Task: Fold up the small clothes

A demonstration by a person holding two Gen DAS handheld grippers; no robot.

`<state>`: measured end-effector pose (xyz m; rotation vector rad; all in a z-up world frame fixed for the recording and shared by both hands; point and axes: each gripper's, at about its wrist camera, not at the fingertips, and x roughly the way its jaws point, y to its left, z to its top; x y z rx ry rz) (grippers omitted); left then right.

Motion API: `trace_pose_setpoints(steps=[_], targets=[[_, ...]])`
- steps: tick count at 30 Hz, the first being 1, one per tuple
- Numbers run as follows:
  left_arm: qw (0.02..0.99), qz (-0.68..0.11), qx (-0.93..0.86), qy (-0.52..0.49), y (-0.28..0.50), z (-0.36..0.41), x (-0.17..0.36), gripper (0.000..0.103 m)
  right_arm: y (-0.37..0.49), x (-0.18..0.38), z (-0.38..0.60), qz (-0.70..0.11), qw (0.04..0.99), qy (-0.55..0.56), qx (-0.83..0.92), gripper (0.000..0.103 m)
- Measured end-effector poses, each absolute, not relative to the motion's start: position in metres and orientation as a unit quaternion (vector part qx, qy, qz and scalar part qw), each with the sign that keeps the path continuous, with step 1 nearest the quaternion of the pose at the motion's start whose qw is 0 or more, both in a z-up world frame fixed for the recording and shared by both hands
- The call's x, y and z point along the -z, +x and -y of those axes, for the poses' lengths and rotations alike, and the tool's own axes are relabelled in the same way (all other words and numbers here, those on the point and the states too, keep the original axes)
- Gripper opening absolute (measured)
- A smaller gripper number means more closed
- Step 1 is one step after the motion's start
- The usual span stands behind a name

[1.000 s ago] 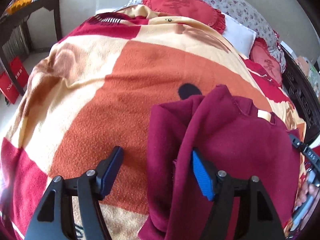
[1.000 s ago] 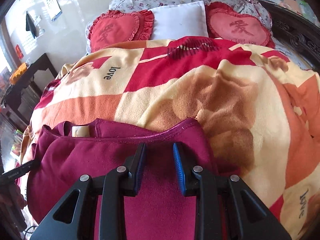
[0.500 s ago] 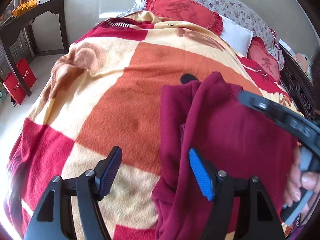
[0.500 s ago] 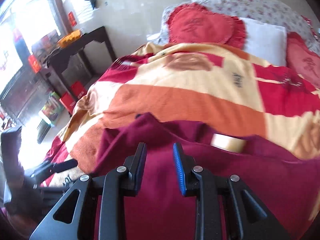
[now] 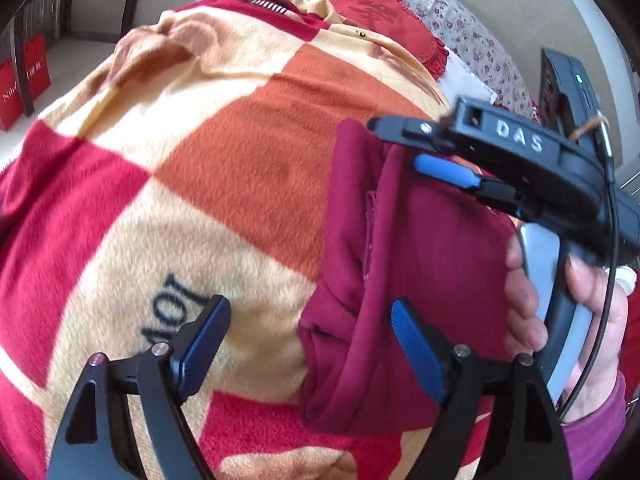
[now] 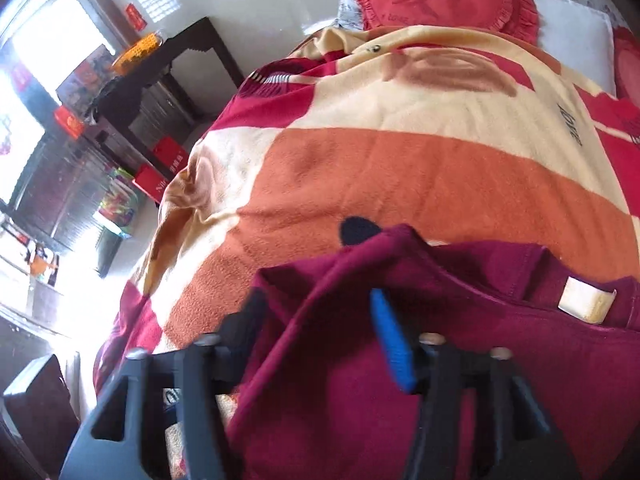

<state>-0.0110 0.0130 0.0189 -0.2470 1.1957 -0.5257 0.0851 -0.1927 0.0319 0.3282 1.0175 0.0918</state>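
Jaws first: the left gripper (image 5: 308,350) stands spread wide, empty, low over the blanket (image 5: 248,128), its right finger against the garment's edge. The right gripper's (image 6: 320,332) jaws, closed half a second ago, are now parted with maroon cloth draped between them; whether they still pinch it I cannot tell. The maroon garment (image 5: 420,260) lies on the bed, its side carried over onto itself since a second ago. That fold looks laid; smoothing likely follows. Its cream label (image 6: 584,300) shows at the collar.
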Motion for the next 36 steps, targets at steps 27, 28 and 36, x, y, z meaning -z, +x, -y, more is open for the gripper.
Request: trace_pose_setpoints(steps=[27,28,36], targets=[[0.809,-0.485,0.326,-0.066,-0.056,0.036,-0.06,0.028,0.05,-0.062,0.222,-0.471,0.849,0.232,-0.058,0.034],[0.809,-0.483,0.328,-0.064,-0.058,0.038,-0.062,0.027,0.05,-0.065,0.222,-0.47,0.85,0.233,-0.055,0.041],[0.81,-0.484,0.327,-0.05,-0.064,0.052,-0.069,0.027,0.075,-0.049,0.184,-0.536,0.831,0.136,-0.054,0.046]])
